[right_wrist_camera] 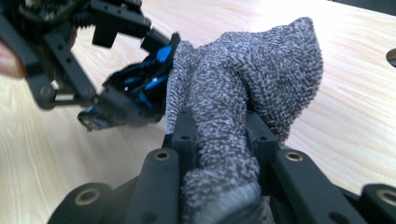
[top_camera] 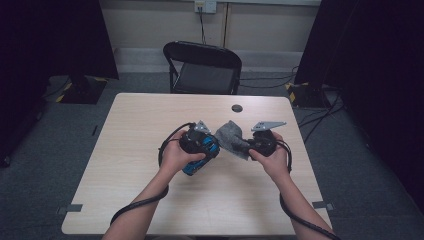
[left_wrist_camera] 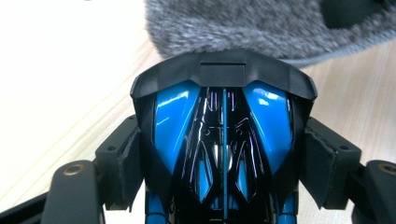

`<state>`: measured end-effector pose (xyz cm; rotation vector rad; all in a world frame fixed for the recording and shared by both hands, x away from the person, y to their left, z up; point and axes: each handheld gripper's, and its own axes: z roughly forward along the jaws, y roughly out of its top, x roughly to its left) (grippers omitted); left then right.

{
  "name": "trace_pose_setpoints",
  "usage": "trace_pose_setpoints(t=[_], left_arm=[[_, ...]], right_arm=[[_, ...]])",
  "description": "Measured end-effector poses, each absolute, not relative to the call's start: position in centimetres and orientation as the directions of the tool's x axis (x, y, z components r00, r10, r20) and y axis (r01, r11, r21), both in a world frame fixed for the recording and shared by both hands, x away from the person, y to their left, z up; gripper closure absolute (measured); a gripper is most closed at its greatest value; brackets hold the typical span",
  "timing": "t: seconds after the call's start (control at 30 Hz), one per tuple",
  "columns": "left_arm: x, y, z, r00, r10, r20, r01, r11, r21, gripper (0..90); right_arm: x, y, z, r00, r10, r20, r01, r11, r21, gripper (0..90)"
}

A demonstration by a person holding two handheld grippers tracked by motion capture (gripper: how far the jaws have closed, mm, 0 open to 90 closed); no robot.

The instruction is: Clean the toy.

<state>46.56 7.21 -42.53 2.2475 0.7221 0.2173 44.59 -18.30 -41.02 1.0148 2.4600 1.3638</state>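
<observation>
tools (top_camera: pixel 227 142): black jaws, brass-ringed pivots | grey triangular plates | black cables

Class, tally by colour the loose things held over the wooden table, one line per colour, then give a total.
Blue and black glossy plastic toy car, clamped in the left gripper: 1
Grey fuzzy cloth, clamped in the right gripper: 1
Total: 2

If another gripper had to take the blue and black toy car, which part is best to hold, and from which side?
Probably across the two flanks of the toy car, coming from its rear end, as the left gripper does now. The body is narrow and its sides fit between the pads. The front end is at the grey cloth held by the right gripper.
</observation>
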Motion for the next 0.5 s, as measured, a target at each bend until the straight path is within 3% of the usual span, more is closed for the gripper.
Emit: trace_pose_setpoints(t=[0.5], left_arm=[[47.6, 9.1, -42.6, 0.779, 0.626, -0.038, 0.464, -0.535, 0.706, 25.4]], right_arm=[[43.0, -17.4, -41.3, -0.802, 0.575, 0.163, 0.447, 0.395, 0.802, 70.8]])
